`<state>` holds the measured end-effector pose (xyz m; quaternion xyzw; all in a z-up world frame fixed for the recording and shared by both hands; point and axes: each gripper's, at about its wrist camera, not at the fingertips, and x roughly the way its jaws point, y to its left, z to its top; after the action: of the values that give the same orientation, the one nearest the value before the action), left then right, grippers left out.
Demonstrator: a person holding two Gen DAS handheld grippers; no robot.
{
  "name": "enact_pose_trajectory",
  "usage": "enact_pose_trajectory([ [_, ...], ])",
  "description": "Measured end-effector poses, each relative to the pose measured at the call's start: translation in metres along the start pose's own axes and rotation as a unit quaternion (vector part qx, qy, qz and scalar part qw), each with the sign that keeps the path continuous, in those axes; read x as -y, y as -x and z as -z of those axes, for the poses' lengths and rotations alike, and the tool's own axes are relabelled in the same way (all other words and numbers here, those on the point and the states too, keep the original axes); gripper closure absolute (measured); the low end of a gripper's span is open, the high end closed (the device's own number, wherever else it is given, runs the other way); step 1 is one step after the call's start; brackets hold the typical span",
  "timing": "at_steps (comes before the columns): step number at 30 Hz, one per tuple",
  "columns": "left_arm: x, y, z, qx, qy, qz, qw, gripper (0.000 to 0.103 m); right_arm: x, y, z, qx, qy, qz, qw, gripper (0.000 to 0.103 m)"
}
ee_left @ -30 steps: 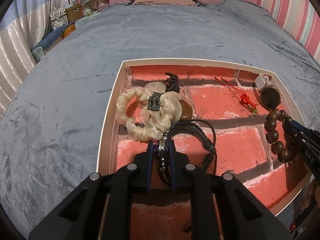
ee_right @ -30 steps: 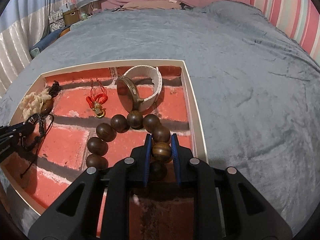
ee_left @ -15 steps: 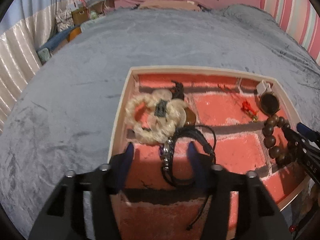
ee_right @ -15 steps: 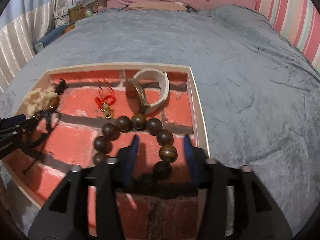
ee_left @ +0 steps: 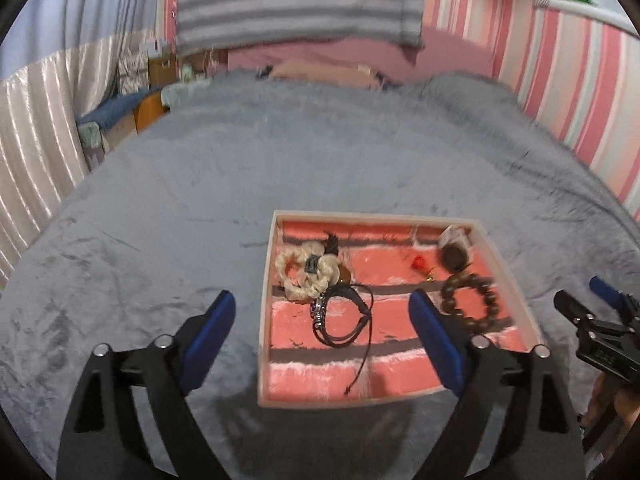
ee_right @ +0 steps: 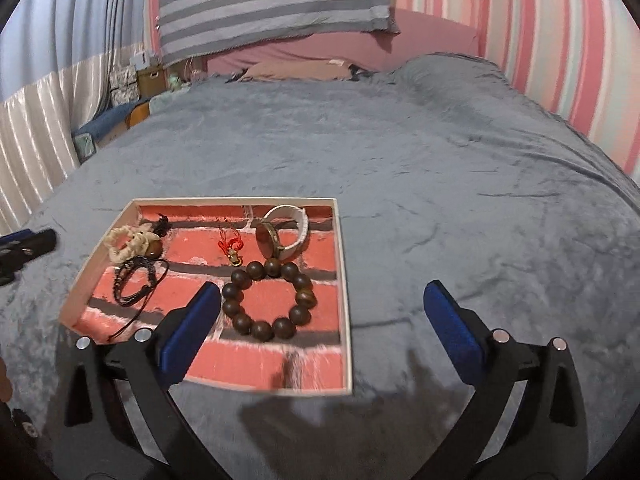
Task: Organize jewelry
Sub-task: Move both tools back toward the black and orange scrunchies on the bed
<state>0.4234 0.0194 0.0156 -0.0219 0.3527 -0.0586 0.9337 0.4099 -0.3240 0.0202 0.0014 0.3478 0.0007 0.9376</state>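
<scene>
Right wrist view: right gripper [ee_right: 322,320] fingers are spreading apart, nothing between them; same for the left gripper [ee_left: 322,334]. One tray [ee_right: 347,304] on the grey bed [ee_right: 440,184] holds five pieces: one wooden bead bracelet [ee_right: 267,298], one black cord bracelet [ee_right: 138,282], one red charm [ee_right: 232,249], one watch [ee_right: 282,233], one cream bracelet [ee_right: 130,243]. Can't read any writing.
</scene>
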Motion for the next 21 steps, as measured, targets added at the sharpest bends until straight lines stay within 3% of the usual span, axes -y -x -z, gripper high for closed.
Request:
enact_pose_trajectory([
  [6, -0.015, 0.093, 0.022, 0.07, -0.023, -0.02, 0.9971, 0.007, 0.007, 0.062, 0.02, 0.025, -0.019, 0.019, 0.999, 0.004],
  [13, -0.042, 0.166, 0.066, 0.109, -0.011, -0.037, 0.9933, 0.004, 0.005, 0.122, 0.058, 0.048, -0.01, 0.02, 0.999, 0.004],
  [17, -0.051, 0.185, 0.094, 0.108, -0.01, -0.049, 0.9929, 0.004, 0.004, 0.147, 0.083, 0.059, -0.023, -0.009, 0.998, 0.004],
  [21, -0.062, 0.188, 0.126, 0.078, -0.002, -0.04, 0.9961, 0.004, -0.007, 0.162, 0.104, 0.06, -0.01, 0.022, 0.998, 0.004],
])
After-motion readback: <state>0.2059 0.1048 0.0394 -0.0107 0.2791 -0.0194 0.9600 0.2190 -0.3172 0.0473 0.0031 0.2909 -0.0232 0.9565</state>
